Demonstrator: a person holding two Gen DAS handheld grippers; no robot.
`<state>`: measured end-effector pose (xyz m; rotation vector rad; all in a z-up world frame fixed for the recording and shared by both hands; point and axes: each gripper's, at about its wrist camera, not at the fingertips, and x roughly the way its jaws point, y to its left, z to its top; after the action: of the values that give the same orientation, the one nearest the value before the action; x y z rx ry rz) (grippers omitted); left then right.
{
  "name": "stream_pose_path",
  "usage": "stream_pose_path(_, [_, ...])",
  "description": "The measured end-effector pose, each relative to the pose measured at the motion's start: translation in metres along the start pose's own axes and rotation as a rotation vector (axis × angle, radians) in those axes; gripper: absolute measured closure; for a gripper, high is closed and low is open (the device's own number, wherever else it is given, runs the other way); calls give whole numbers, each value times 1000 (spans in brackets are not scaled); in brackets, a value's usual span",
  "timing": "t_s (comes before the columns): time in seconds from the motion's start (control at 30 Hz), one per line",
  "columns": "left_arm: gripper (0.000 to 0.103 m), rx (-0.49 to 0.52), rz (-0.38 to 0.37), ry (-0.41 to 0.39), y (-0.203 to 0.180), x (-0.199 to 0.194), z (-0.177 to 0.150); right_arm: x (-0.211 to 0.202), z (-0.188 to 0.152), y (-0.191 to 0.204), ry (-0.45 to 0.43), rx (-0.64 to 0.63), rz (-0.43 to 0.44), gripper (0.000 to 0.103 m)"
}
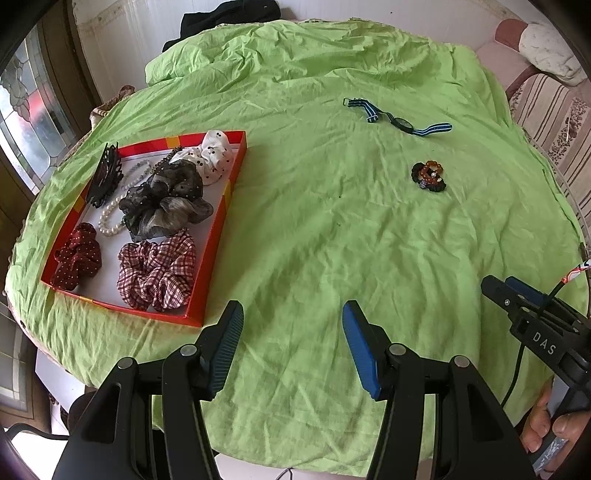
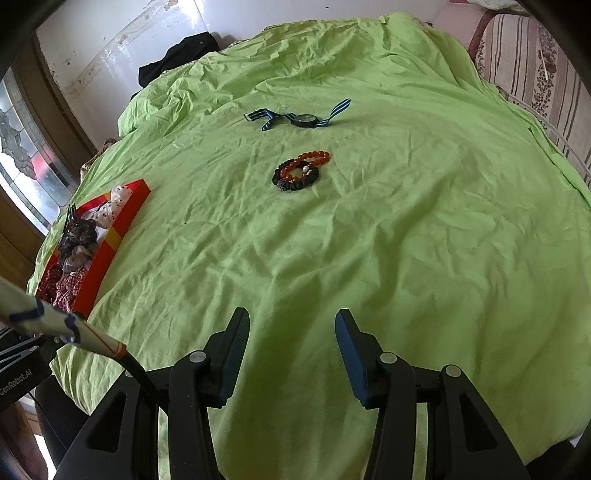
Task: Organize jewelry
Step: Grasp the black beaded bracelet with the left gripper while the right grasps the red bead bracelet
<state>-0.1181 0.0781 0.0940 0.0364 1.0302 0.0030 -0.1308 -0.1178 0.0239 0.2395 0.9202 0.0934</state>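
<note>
A red tray (image 1: 216, 236) on the green cloth holds several scrunchies, a pearl bracelet (image 1: 110, 218) and a black hair claw (image 1: 105, 175); it also shows at the left of the right wrist view (image 2: 110, 247). A pile of orange and black bead bracelets (image 1: 428, 176) (image 2: 300, 170) lies loose on the cloth. A watch with a blue striped strap (image 1: 400, 120) (image 2: 304, 119) lies beyond it. My left gripper (image 1: 291, 325) is open and empty near the tray's front corner. My right gripper (image 2: 291, 332) is open and empty, well short of the bracelets; it also shows in the left wrist view (image 1: 517, 295).
The green cloth (image 1: 314, 229) covers a round table. A black garment (image 1: 229, 18) lies at the far edge. A striped sofa (image 2: 524, 55) stands at the right. A glass door (image 1: 29, 110) is at the left.
</note>
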Motion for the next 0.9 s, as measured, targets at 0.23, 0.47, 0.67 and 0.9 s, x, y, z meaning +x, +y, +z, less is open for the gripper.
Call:
stream_pose_path(0.23, [48, -9, -12, 7, 2, 10, 4, 6, 17, -11, 4, 11, -4, 51])
stream_pose_path(0.47, [48, -24, -38, 2, 5, 18, 8, 28, 82, -38, -37, 84, 46, 53])
stream_pose_path(0.67, [48, -25, -43, 10, 9, 27, 12, 75, 134, -38, -6, 76, 44, 53])
stream_pose_path(0.9, [48, -30, -40, 7, 14, 33, 17, 127, 155, -24, 47, -5, -114, 60])
